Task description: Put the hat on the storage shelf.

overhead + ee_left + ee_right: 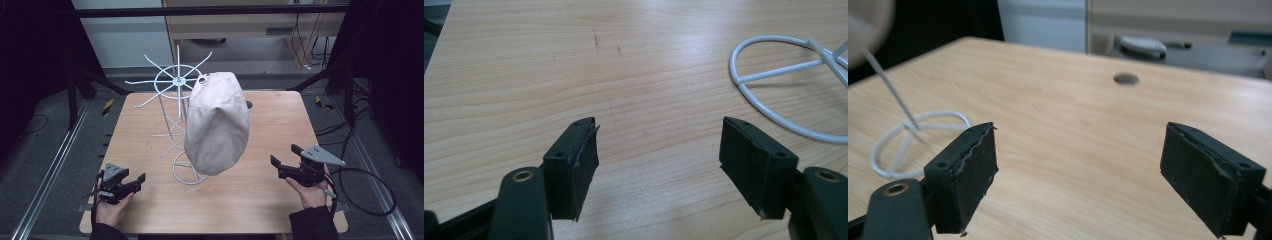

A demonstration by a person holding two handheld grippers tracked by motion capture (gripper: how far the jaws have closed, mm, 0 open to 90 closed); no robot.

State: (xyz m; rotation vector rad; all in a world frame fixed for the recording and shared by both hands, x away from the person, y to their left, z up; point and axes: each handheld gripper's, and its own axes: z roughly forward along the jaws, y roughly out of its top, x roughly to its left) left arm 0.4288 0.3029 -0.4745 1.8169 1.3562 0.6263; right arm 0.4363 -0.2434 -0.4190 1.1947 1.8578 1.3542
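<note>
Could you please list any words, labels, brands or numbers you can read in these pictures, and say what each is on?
No readable text anywhere.
The beige cap, white wire hat stand, wooden table and both grippers, left and right, carry no lettering.
The yellow-and-black floor markers bear stripes only.

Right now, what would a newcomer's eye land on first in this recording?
First the beige cap, hanging on the white wire rack that stands mid-table, the cap draping down toward the rack's ring base. Next the two open grippers low at the near edge of the wooden table: the left gripper to the left of the base, the right gripper to the right, both apart from the cap.
</note>
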